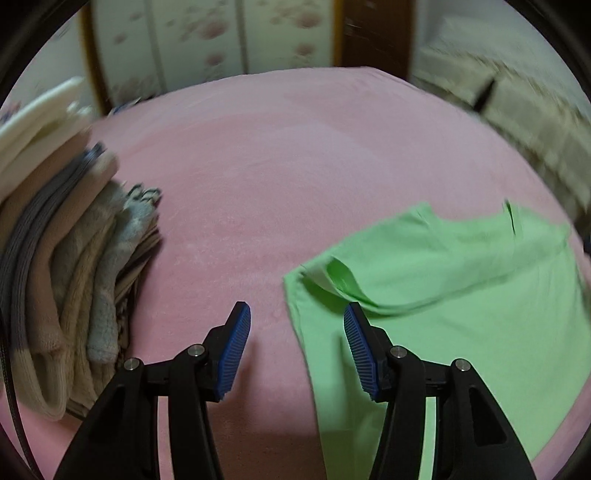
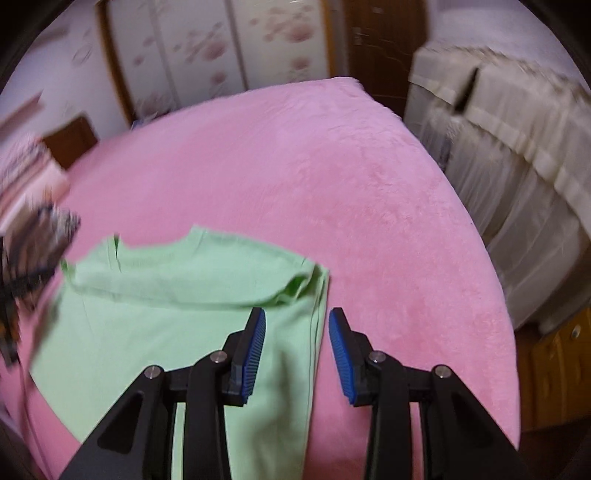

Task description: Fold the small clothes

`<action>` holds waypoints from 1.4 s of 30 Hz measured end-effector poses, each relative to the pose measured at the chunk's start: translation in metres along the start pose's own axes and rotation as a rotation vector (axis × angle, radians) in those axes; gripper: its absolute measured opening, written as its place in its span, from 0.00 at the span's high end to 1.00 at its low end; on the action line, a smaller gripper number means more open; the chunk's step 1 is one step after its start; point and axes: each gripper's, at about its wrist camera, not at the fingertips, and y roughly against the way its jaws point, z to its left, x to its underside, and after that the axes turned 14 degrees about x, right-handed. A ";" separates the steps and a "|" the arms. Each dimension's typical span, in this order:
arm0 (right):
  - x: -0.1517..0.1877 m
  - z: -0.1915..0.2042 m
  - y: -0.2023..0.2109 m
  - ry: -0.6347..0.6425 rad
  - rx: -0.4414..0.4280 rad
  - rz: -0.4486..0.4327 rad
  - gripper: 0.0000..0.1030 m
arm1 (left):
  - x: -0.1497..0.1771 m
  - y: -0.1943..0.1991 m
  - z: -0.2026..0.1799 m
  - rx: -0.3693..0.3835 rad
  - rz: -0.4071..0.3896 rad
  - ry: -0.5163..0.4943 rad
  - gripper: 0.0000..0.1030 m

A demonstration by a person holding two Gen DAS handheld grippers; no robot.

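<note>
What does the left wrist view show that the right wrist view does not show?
Only the left wrist view shows the pile of folded clothes clearly, in beige, grey and pale blue, lying left of the left gripper. Only the right wrist view shows the right gripper, the shirt's right edge with bare blanket beyond it, and the cream cloth-covered furniture sharply. Both show the green shirt on the pink blanket, its sleeves folded in, and the flowered doors behind. Both pairs of jaws stand open and hold nothing.
</note>
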 end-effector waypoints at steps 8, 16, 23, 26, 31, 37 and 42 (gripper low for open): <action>0.009 0.039 -0.012 0.153 -0.017 0.004 0.65 | 0.005 -0.036 -0.058 -0.030 0.095 -0.281 0.50; -0.009 0.068 -0.053 0.190 0.001 0.055 0.70 | -0.011 -0.069 -0.064 -0.042 0.087 -0.236 0.49; -0.047 0.067 -0.080 0.053 0.077 0.018 0.71 | -0.043 -0.089 -0.038 -0.118 0.032 -0.054 0.48; -0.059 0.059 -0.087 -0.018 0.102 0.013 0.71 | -0.052 -0.092 -0.027 -0.135 0.013 0.011 0.47; -0.067 0.042 -0.079 -0.121 0.068 -0.011 0.71 | -0.062 -0.091 -0.008 -0.165 -0.012 0.108 0.42; -0.069 0.032 -0.056 -0.163 -0.044 -0.036 0.71 | -0.058 -0.072 0.012 -0.160 -0.044 0.193 0.42; -0.060 0.016 -0.040 -0.179 -0.146 -0.029 0.71 | -0.041 -0.040 0.012 -0.056 -0.088 0.236 0.42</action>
